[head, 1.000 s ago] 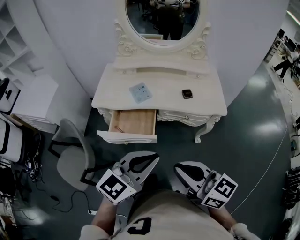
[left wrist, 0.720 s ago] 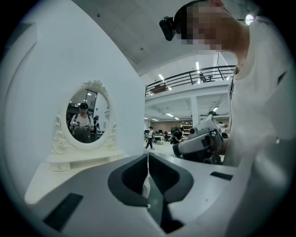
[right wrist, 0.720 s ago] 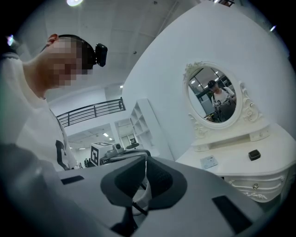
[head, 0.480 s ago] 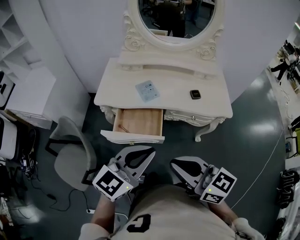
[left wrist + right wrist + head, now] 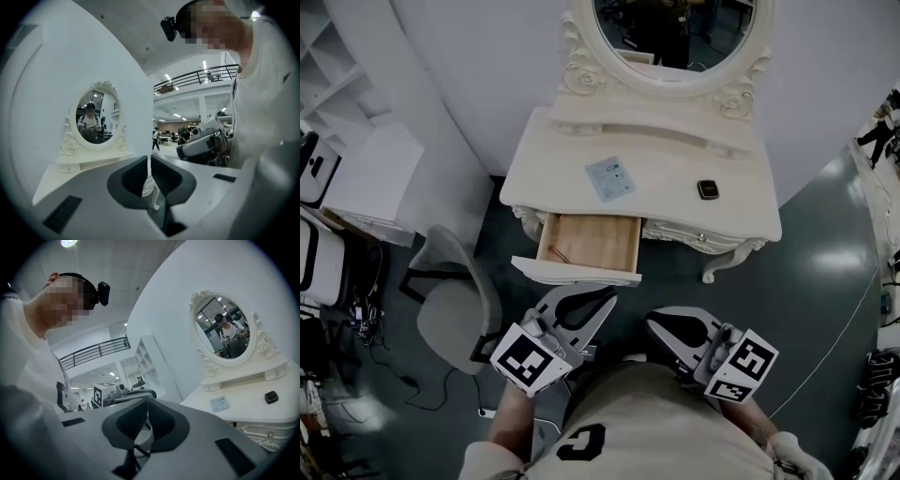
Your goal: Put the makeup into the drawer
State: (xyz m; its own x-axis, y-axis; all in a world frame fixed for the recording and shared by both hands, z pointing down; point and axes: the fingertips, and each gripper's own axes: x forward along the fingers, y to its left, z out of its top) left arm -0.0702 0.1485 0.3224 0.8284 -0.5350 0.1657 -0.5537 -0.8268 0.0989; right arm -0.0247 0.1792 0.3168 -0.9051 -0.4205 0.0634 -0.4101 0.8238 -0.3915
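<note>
Looks like the approach stage, with nothing picked up yet. Holding the left gripper (image 5: 598, 306) and the right gripper (image 5: 661, 328) low and close to the body, well short of the dressing table (image 5: 666, 155). Checked both gripper views and found the jaws pressed together on each, nothing pinched in either. Can spot the makeup up on the tabletop, well apart from both grippers: a flat pale-blue packet (image 5: 609, 178) near the middle and a small dark compact (image 5: 707, 188) off to the right of it, not touching. Already got the drawer (image 5: 600, 246) pulled out on the left side under the top, wooden inside showing, plus some small thin thing near its left edge, too tiny to tell what. So probably no need to open anything. Next up, at a guess: step in closer, spread one pair of jaws and come down over an item. Would go for the compact with the right gripper, being on that side. Might get fiddly with the packet, lying dead flat, so likely better to pinch a corner or slide it to the table edge first. Then carry over and let go inside the drawer.
</note>
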